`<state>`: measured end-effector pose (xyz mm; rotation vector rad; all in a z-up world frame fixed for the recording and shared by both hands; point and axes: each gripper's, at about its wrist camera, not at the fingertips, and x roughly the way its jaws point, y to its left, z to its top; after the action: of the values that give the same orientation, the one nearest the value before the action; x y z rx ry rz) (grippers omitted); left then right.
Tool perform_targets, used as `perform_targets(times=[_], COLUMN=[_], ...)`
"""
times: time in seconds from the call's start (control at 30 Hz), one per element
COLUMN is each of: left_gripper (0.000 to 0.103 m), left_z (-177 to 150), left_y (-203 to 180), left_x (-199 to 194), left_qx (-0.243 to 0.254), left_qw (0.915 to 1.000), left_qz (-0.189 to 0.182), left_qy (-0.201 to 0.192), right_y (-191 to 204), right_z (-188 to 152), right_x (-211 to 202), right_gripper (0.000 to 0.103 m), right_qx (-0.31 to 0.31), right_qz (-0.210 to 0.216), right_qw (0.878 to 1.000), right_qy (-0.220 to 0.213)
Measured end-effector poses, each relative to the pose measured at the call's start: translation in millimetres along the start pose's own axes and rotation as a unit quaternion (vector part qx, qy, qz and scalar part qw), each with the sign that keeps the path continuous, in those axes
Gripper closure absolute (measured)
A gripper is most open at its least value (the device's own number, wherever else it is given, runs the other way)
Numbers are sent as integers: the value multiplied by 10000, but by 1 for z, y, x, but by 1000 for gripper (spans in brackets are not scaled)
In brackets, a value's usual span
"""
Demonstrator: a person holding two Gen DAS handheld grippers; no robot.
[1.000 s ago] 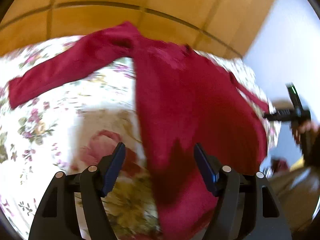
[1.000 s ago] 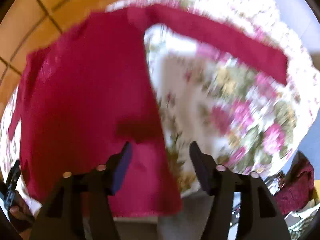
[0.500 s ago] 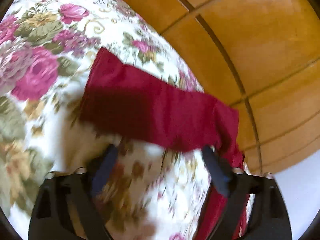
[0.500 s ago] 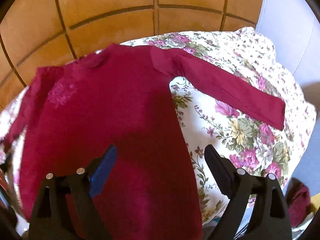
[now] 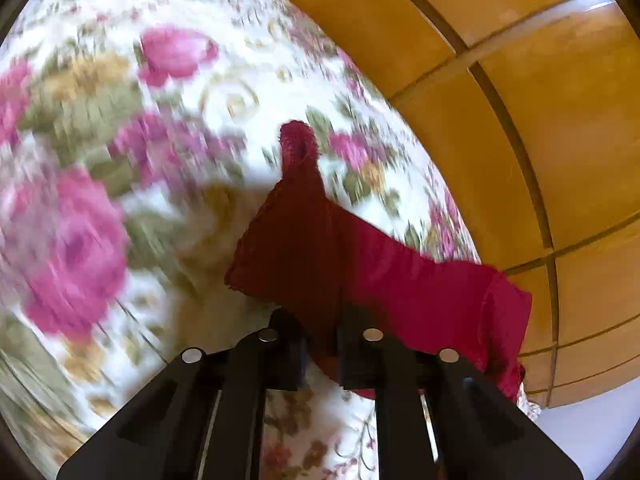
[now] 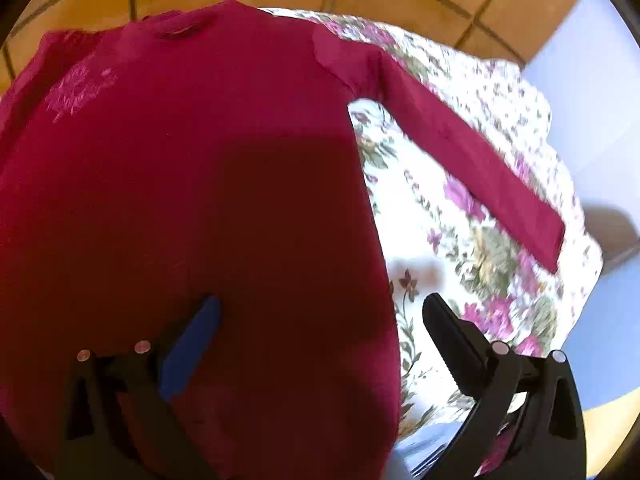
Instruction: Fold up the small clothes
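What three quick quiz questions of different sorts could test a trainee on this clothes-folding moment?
1. True or false: the left gripper is shut on a sleeve of the dark red long-sleeved shirt.
2. Multiple choice: the right gripper is (a) shut on the hem, (b) open above the shirt's lower edge, (c) out of view.
3. Fill in: the shirt lies on a white cloth printed with ____.

Key
1. True; the sleeve is pinched and bunched between the closed fingers.
2. b; its jaws have just been opening, and one finger is over the shirt, the other over the cloth.
3. Flowers.
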<state>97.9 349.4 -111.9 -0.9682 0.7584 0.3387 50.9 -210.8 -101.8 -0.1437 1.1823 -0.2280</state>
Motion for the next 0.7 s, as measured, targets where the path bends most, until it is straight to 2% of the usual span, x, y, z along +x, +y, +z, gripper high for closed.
perform_targets(times=[0.23,0.33,0.47,0.6,0.7], left_gripper=[95,95,95,95,95], left_z=[66,86,86,78,73], left_y=[14,16,10,0,-21], left_x=[-58,-63,-45,-42,-49], left_qx=[-32,125,518,697,702], left_qw=[9966,9954,9965,9948,9940], left_qz=[43,97,195,84,-109], left_qy=[-817,-945,-631,-741,-827], right_y=[-29,-35,-39,-39,-39], right_z=[-5,-6,-6,-9,-8], right_x=[10,15,16,18,19], right_gripper=[2,2,2,2,2], right_qx=[822,1064,1142,1148,1191], right_qz=[569,727,786,807,821], right_qw=[9942,9903,9888,9885,9876], right_qy=[399,518,560,570,606])
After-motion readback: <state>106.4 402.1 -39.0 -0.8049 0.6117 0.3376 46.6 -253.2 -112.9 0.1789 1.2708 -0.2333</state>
